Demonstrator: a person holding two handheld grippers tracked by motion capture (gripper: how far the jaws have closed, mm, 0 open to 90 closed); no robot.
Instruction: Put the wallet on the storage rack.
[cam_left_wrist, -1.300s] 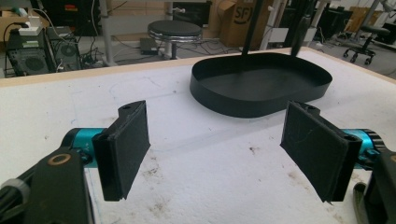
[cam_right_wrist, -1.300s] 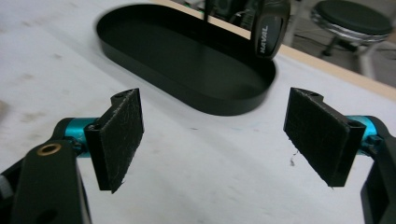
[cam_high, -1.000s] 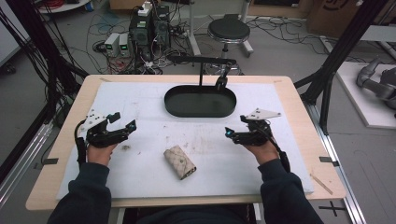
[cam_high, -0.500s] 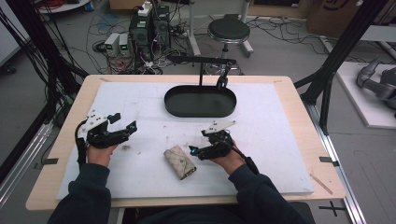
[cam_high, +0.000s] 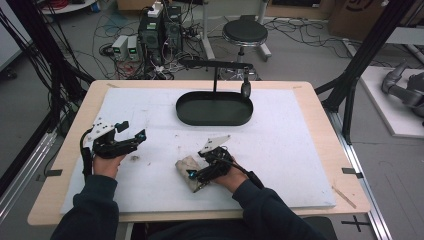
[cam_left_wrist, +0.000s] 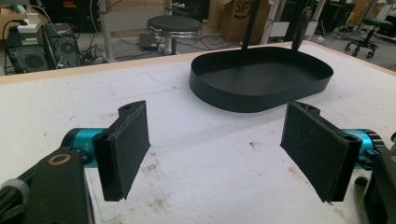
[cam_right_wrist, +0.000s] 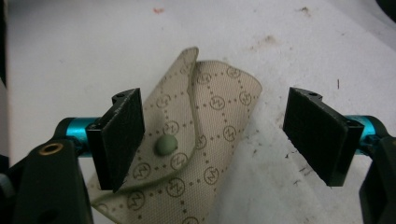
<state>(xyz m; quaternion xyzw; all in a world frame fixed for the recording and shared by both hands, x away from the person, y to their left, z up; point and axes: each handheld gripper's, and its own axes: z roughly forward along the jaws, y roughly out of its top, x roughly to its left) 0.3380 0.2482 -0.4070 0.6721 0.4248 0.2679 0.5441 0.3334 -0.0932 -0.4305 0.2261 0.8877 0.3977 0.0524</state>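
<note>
A beige patterned pouch with a green snap button lies on the white mat near the table's front middle. My right gripper hovers open over its near end. In the right gripper view the pouch lies between the two black pads, closer to the left pad, and nothing is clamped by my right gripper. My left gripper rests open at the mat's left side. In the left gripper view, my left gripper has only bare mat between its pads.
A black oval tray sits at the back centre of the mat, seen ahead as tray. A black stand with a hanging piece rises behind it. The white mat has dirty smudges. Wooden table edges surround it.
My right gripper swung from the right side of the mat leftwards and towards the front, onto the pouch. The left gripper stayed still.
</note>
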